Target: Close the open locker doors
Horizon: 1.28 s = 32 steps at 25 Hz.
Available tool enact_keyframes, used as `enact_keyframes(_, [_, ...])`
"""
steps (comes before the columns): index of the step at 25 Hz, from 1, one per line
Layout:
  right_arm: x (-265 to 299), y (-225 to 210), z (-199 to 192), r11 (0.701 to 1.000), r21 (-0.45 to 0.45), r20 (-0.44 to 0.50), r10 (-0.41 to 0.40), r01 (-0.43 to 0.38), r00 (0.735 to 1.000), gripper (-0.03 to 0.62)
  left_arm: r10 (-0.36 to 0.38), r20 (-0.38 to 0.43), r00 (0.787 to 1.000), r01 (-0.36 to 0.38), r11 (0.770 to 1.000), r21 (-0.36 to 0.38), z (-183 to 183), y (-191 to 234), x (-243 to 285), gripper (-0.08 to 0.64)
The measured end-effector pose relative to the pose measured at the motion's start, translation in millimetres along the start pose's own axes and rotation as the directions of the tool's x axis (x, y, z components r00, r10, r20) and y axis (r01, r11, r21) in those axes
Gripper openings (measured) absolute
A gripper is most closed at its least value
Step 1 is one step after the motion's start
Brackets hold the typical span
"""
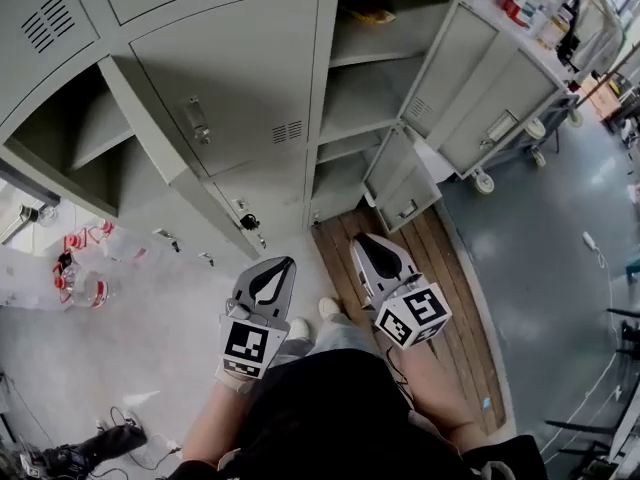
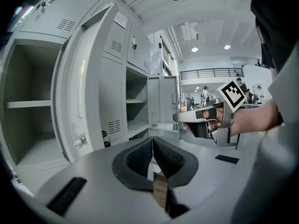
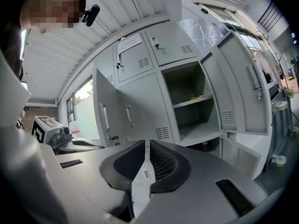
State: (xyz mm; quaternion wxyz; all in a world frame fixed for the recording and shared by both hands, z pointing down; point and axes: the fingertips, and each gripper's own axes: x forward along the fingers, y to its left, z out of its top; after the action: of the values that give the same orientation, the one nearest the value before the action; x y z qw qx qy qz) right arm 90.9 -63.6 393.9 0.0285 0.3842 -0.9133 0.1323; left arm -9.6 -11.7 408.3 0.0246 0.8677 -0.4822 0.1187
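Observation:
A bank of grey lockers (image 1: 230, 88) stands in front of me. At the left a tall door (image 1: 160, 153) stands open beside empty shelves (image 1: 85, 133). On the right an upper door (image 1: 445, 68) and a small lower door (image 1: 402, 183) hang open off a shelved column (image 1: 370, 83). My left gripper (image 1: 275, 273) and right gripper (image 1: 372, 251) are held side by side short of the lockers, both shut and empty, touching nothing. In the left gripper view the pads (image 2: 152, 141) meet, with the open tall door (image 2: 81, 92) at the left. The right gripper (image 3: 146, 147) faces the open right column (image 3: 189, 104) and its door (image 3: 224, 92).
A wooden platform (image 1: 425, 298) lies on the floor under the right-hand lockers. Plastic bottles (image 1: 80, 278) sit on the floor at the left. A wheeled cabinet (image 1: 505, 113) stands beyond the open right door, with a cluttered table (image 1: 535, 13) behind it. Cables trail at the bottom left (image 1: 125, 423).

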Motion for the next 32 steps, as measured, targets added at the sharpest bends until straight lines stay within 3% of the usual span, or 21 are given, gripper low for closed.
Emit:
enact_keyframes(4, [41, 24, 8, 0.985, 0.004, -0.024, 0.171, -0.171, 0.985, 0.044, 0.114, -0.023, 0.993, -0.115, 0.993, -0.036, -6, 17, -8, 0.021])
enact_keyframes(9, [77, 63, 8, 0.923, -0.015, -0.064, 0.384, -0.385, 0.921, 0.044, 0.271, -0.056, 0.961, -0.275, 0.958, -0.079, -15, 36, -26, 0.021])
enact_keyframes(17, [99, 116, -3, 0.773, -0.019, -0.132, 0.627, -0.635, 0.768, 0.062, 0.499, -0.125, 0.858, -0.514, 0.844, -0.154, -36, 56, -65, 0.021])
enact_keyframes(20, [101, 133, -10, 0.717, -0.033, -0.163, 0.684, -0.697, 0.711, 0.088, 0.556, -0.146, 0.818, -0.575, 0.800, -0.174, -42, 57, -78, 0.021])
enact_keyframes(23, [104, 145, -16, 0.678, -0.033, -0.181, 0.719, -0.734, 0.671, 0.101, 0.602, -0.171, 0.780, -0.626, 0.759, -0.181, -48, 57, -90, 0.021])
enact_keyframes(27, [111, 156, -21, 0.671, -0.028, -0.186, 0.725, -0.741, 0.663, 0.101, 0.637, -0.196, 0.746, -0.666, 0.720, -0.196, -57, 57, -107, 0.021])
enact_keyframes(32, [118, 173, -28, 0.674, -0.020, -0.200, 0.721, -0.739, 0.663, 0.106, 0.647, -0.204, 0.734, -0.679, 0.705, -0.206, -65, 61, -128, 0.021])
